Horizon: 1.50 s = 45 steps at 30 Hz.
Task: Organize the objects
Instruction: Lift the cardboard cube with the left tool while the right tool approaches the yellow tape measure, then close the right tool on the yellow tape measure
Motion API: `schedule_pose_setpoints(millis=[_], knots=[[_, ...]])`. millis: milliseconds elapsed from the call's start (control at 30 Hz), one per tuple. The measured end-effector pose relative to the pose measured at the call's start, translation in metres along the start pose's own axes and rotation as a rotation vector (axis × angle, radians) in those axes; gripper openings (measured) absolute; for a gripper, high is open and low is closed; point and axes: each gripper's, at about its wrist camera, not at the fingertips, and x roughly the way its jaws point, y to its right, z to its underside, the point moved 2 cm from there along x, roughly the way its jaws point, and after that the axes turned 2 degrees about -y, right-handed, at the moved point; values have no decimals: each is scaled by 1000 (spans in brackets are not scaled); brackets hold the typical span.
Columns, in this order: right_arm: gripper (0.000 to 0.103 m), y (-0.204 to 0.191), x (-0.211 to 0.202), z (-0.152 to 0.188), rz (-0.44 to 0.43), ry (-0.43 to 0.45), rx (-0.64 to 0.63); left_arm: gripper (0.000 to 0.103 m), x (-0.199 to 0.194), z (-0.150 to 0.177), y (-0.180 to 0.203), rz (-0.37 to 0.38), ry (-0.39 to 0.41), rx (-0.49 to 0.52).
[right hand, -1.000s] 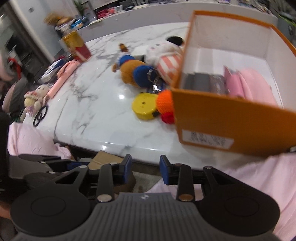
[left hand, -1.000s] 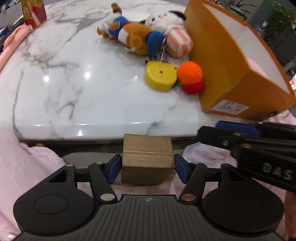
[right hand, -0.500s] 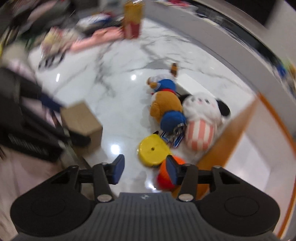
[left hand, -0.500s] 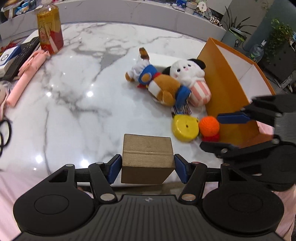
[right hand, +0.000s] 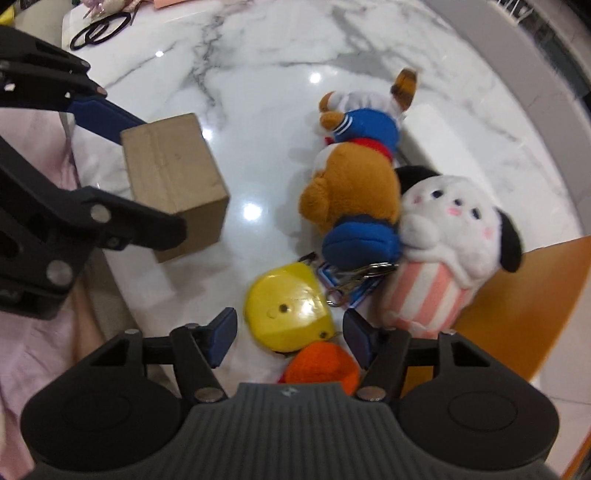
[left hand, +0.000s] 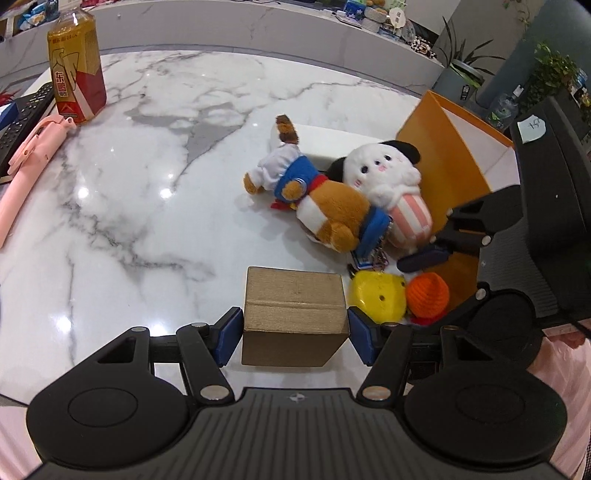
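My left gripper (left hand: 294,338) is shut on a small brown cardboard box (left hand: 294,315) and holds it above the marble table's front edge; the box also shows in the right wrist view (right hand: 173,184). My right gripper (right hand: 289,334) is open, its jaws on either side of a yellow tape measure (right hand: 286,317) with an orange crocheted ball (right hand: 321,367) just below it. A brown plush dog in blue (left hand: 321,206) and a white plush in a striped cup (left hand: 391,188) lie beside an orange storage box (left hand: 443,162).
A yellow and red drink bottle (left hand: 75,62), a pink tool (left hand: 29,158) and a black keyboard (left hand: 22,110) sit at the far left of the marble table (left hand: 147,184). Black scissors (right hand: 99,29) lie at the table's left. Keys (right hand: 354,280) lie by the tape measure.
My left gripper has carried the cardboard box up from below the table edge to over the table. My right gripper has swung down over the tape measure and opened wider.
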Motion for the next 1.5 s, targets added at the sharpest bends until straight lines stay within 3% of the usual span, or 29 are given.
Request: schedule_pose_setpoints(millis=[167, 300, 567, 767, 800, 833, 1133, 1167, 1200, 1367, 1500], knots=[[66, 10, 15, -13, -18, -88, 63, 71, 5, -4, -8, 3, -14, 6], [62, 11, 13, -12, -25, -90, 123, 71, 5, -6, -9, 0, -20, 12], [58, 14, -11, 8, -75, 42, 278, 71, 3, -7, -8, -20, -36, -6], [56, 18, -57, 24, -107, 183, 342, 71, -19, -5, 1, -14, 5, -26], [24, 20, -68, 29, -113, 215, 353, 71, -25, -5, 3, -6, 17, -30], [20, 23, -76, 32, -131, 242, 370, 71, -31, -7, 5, 0, 29, -35], [17, 50, -115, 63, -144, 333, 520, 71, -70, -16, 48, 3, 112, 91], [3, 53, -120, 68, -156, 348, 535, 71, -72, -16, 53, 16, 111, 97], [0, 57, -123, 72, -177, 368, 546, 71, -74, -17, 56, 29, 113, 102], [0, 65, -158, 87, -164, 452, 572, 71, -77, -23, 77, 66, 136, 133], [0, 60, -156, 91, -166, 406, 522, 71, -69, -22, 82, 82, 97, 134]])
